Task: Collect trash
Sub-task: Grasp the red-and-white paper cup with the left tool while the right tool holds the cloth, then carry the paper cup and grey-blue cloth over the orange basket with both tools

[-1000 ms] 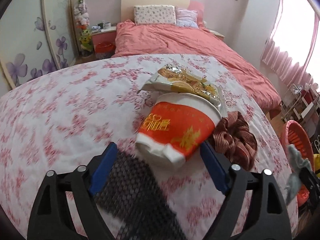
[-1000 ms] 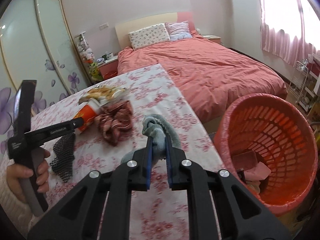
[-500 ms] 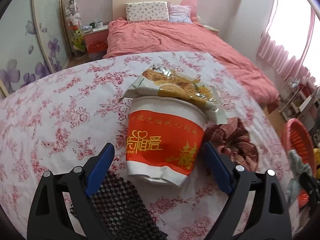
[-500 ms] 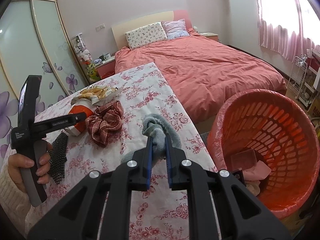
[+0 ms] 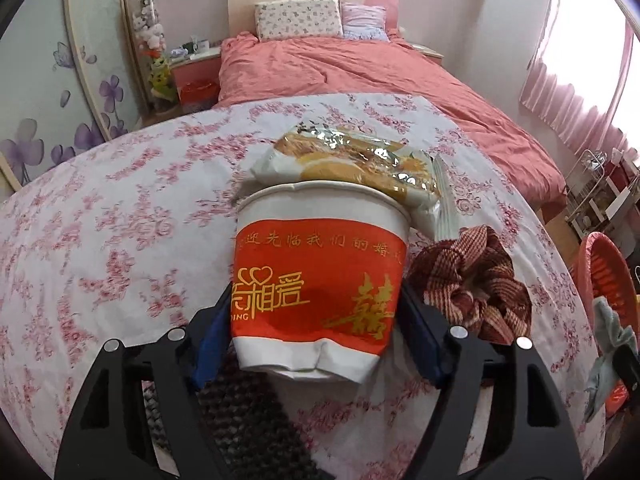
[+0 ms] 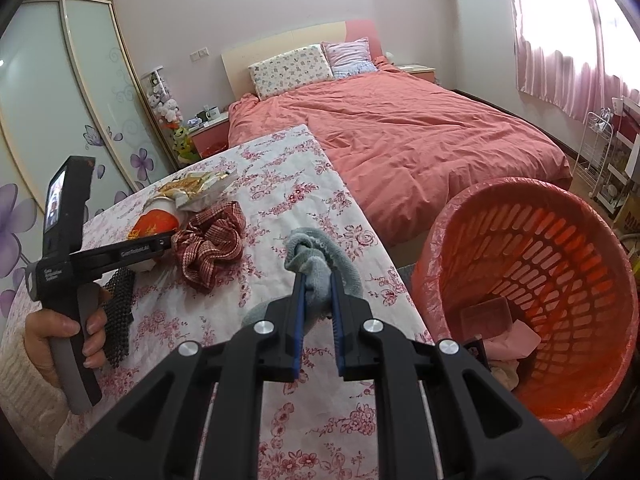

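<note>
1. Left gripper (image 5: 316, 332): jaws wide and closing, paper cup (image 5: 320, 280) between the blue pads, which look to be at or just touching its lower sides; whether pressing yet, cannot tell. Cup on its side, base toward the camera, so flanked across the red band near the base.
2. Right gripper (image 6: 318, 304): jaws nearly together, pinching a bunched grey cloth (image 6: 316, 264), the rest of it drooping behind and to the side. Held up off the floral tablecloth (image 6: 280, 200) near the table's edge, probably parked there on the way to the basket while the other hand works.
3. Just beyond the cup: snack wrapper (image 5: 352, 164), crumpled, its lower edge hidden behind the cup's rim; likely next trash after the cup.
4. Beside the cup, touching or nearly so: plaid scrunchie (image 5: 472, 280); probably not trash, so best left clear of the closing pad.
5. Under the left gripper: black mesh piece (image 5: 248, 420) lying flat on the cloth.
6. Off the table's far side: red basket (image 6: 592, 264), lined with pink plastic, some scraps already in the bottom; the destination, judged from the task.
</note>
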